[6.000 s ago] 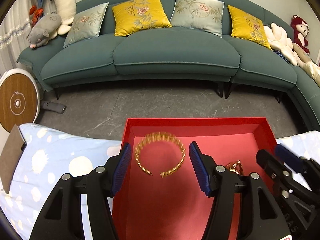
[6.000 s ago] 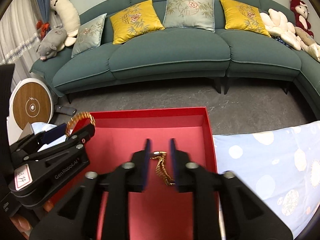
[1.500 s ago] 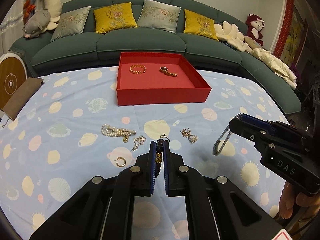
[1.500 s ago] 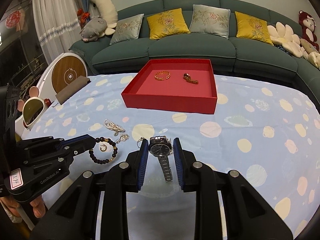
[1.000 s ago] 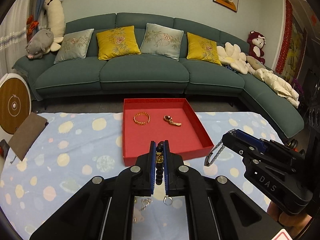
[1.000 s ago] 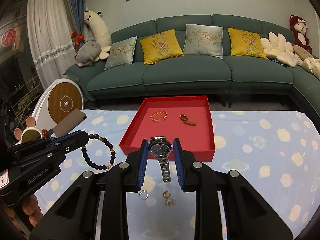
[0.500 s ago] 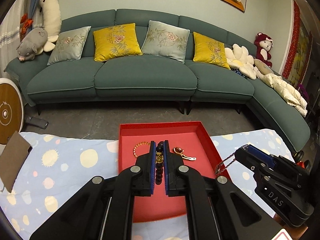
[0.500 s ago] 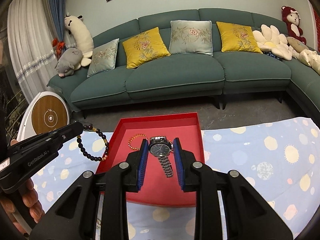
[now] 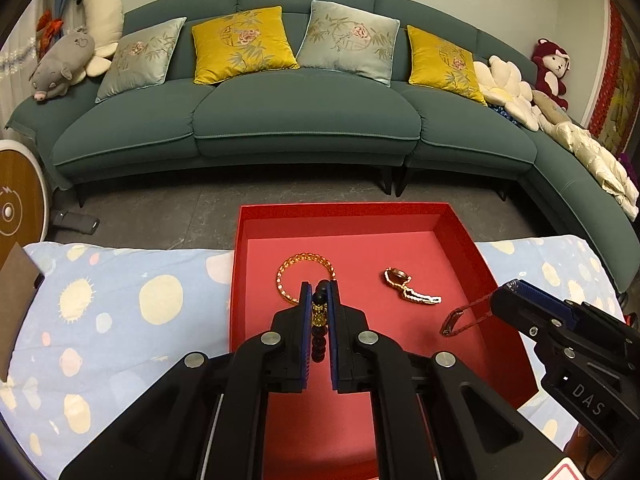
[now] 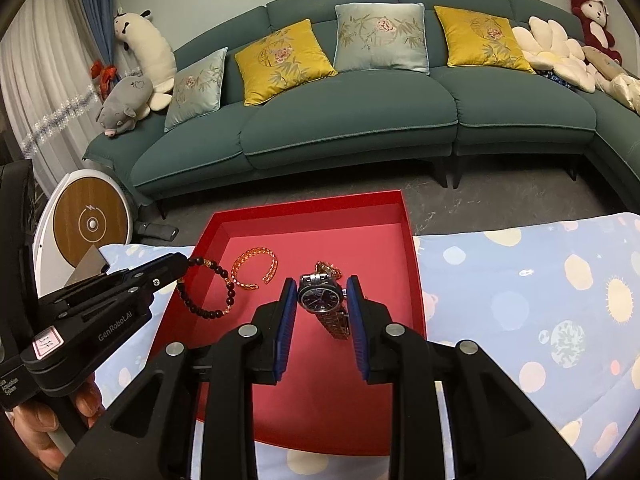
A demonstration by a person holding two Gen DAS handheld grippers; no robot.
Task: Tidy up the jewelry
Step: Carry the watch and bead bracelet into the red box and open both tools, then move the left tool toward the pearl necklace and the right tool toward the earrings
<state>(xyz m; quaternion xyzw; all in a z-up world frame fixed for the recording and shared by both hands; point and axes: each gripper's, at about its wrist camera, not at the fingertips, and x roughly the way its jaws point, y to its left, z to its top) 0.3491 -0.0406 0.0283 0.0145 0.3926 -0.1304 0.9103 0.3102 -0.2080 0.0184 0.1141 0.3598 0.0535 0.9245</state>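
Observation:
My left gripper is shut on a dark bead bracelet, which hangs over the left half of the red tray. In the right wrist view the bead bracelet dangles as a loop from the left gripper. My right gripper is shut on a silver watch with a dark dial, its strap hanging down over the tray. A gold bangle and a small gold chain piece lie on the tray floor. The watch strap shows under the right gripper.
The tray sits at the far edge of a table under a blue dotted cloth. Beyond it are grey floor and a green sofa with cushions. A round wooden-faced device and a brown card are on the left.
Both grippers have come forward and lower from the table's near side to over the red tray, carrying the bead bracelet and the watch. The tray now fills the lower middle of both views.

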